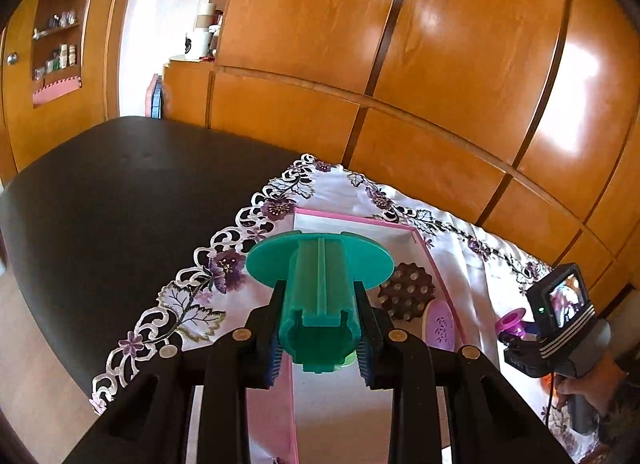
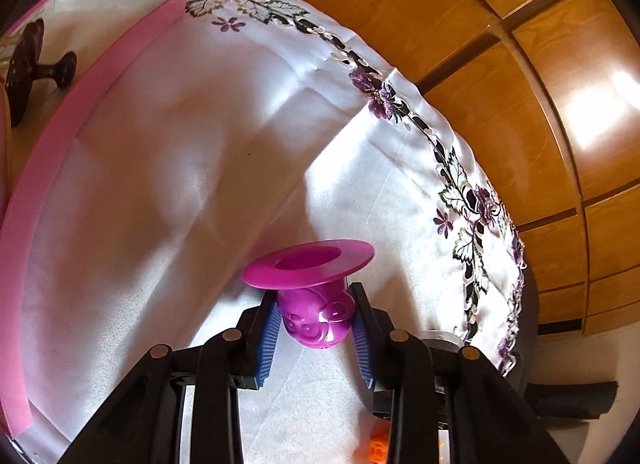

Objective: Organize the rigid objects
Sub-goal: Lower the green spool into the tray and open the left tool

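My left gripper is shut on a teal plastic tube with a round flange, held above the near part of the pink-rimmed box. Inside the box lie a dark brown studded piece and a pink oval item. My right gripper is shut on a magenta flanged cup-shaped piece, held over the white embroidered tablecloth to the right of the pink box wall. The right gripper with its magenta piece also shows at the right of the left wrist view.
The dark table extends left beyond the cloth. Wooden cabinet doors stand close behind the table. A small orange object lies on the cloth under my right gripper. The brown studded piece rests in the box's far corner.
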Action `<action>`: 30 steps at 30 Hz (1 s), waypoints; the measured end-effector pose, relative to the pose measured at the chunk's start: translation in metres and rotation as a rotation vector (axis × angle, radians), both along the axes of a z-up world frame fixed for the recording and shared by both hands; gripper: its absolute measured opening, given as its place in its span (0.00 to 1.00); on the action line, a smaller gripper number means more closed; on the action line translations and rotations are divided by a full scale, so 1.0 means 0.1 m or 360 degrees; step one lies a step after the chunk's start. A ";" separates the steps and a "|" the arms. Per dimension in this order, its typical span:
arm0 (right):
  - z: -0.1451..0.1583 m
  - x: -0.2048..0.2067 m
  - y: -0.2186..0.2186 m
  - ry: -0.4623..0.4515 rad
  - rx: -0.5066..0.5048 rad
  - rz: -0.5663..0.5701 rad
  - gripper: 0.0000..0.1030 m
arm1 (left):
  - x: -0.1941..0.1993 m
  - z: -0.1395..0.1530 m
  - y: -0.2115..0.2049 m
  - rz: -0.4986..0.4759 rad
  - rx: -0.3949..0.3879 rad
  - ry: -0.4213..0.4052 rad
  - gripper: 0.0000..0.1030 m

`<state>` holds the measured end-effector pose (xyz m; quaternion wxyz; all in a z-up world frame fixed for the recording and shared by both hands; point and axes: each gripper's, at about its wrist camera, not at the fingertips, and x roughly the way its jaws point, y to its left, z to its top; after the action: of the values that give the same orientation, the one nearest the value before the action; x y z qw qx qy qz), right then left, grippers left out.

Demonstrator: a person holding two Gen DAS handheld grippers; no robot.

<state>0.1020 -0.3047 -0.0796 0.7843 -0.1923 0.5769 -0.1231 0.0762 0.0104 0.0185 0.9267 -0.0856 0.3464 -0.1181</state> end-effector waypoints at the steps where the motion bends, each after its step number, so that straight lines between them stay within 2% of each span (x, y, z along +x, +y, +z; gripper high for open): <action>1: 0.00 -0.01 -0.01 -0.0018 0.0018 -0.0001 0.31 | 0.00 -0.01 -0.02 -0.0006 -0.0001 0.0005 0.29; 6: 0.02 -0.10 -0.10 -0.0123 0.0151 -0.0016 0.31 | 0.06 0.00 -0.01 0.0001 -0.0010 0.0027 0.29; 11: 0.03 -0.17 -0.22 -0.0223 0.0303 -0.0032 0.31 | 0.19 0.00 0.22 0.0100 -0.0129 0.0141 0.29; 15: 0.02 -0.23 -0.29 -0.0292 0.0393 -0.0027 0.31 | 0.15 0.07 0.16 0.0075 -0.0111 0.0134 0.29; 19: 0.01 -0.27 -0.35 -0.0341 0.0471 -0.0012 0.29 | 0.11 -0.01 -0.19 -0.0052 -0.0014 0.0160 0.29; 23: 0.00 -0.29 -0.41 -0.0385 0.0531 -0.0001 0.29 | 0.08 -0.33 -0.52 -0.0129 0.0108 0.0274 0.29; 27: 0.00 -0.31 -0.44 -0.0418 0.0571 0.0005 0.29 | 0.14 -0.71 -0.66 -0.0108 0.0243 0.0425 0.27; 30: 0.01 -0.32 -0.43 -0.0429 0.0574 0.0013 0.29 | 0.19 -0.84 -0.64 -0.0065 0.0288 0.0450 0.27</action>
<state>0.0705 -0.3480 -0.0786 0.8765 -0.0330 0.4787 -0.0392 0.0950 -0.0540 -0.0654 0.8701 -0.0106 0.4841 -0.0920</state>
